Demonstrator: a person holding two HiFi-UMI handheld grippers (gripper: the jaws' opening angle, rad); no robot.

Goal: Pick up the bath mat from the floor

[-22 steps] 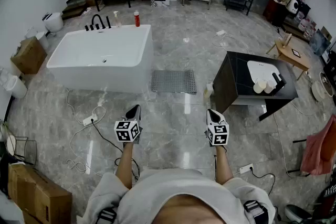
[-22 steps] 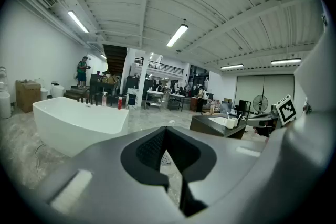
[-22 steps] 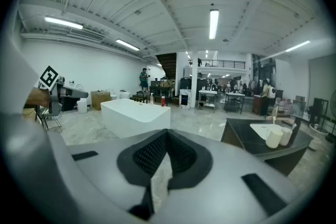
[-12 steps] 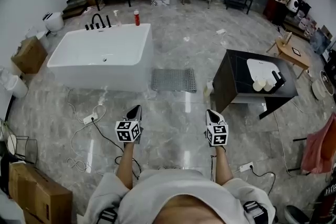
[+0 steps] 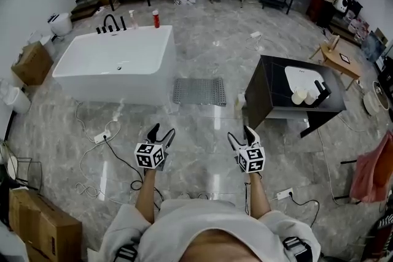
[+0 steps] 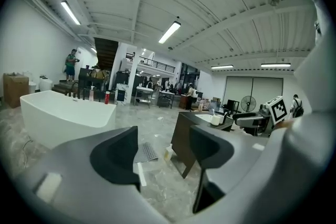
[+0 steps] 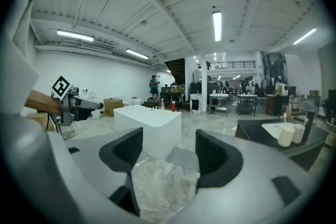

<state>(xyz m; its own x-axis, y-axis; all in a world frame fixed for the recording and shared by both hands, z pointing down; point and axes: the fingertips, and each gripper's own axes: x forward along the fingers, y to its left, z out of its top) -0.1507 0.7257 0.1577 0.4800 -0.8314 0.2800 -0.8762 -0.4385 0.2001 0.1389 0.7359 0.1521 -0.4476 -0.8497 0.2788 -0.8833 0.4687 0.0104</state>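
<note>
- The bath mat [image 5: 199, 91] is a grey rectangle with a fine dotted texture. It lies flat on the glossy marble-look floor, not yet lifted.
- Its left end sits just beside the front right corner of a white bathtub [image 5: 113, 61]. A dark vanity cabinet [image 5: 258, 95] with a white basin stands near its right end.
- A small pale bottle [image 5: 239, 105] stands on the floor between the mat and the cabinet.
- The left gripper [image 5: 162, 132] is held out in front of the person, well apart from the mat. Its jaws are spread, and only bare floor and the distant mat show between them.
- The right gripper [image 5: 240, 134] is held level with the left one, also well short of the mat. Its jaws are spread too, with nothing between them.
- The step in hand looks like the approach, with both tools readied and the pick-up itself not yet begun.
- The next move probably calls for stepping forward and lowering a gripper to a short edge or corner of the mat.
- Because the mat lies flat, one jaw would likely have to slide under the edge before pinching.
- The mat looks thin and floppy, so it may droop when lifted, and a grip at two corners could help.
- Loose cables [image 5: 116, 156] cross the floor on the left and could catch a foot.
- No brand name or writing can be read.
- The marker cube [image 5: 149, 155] on each gripper shows only black-and-white square patterns. Any label on the red bottle [image 5: 156, 18] on the tub's rim is too small to make out.
</note>
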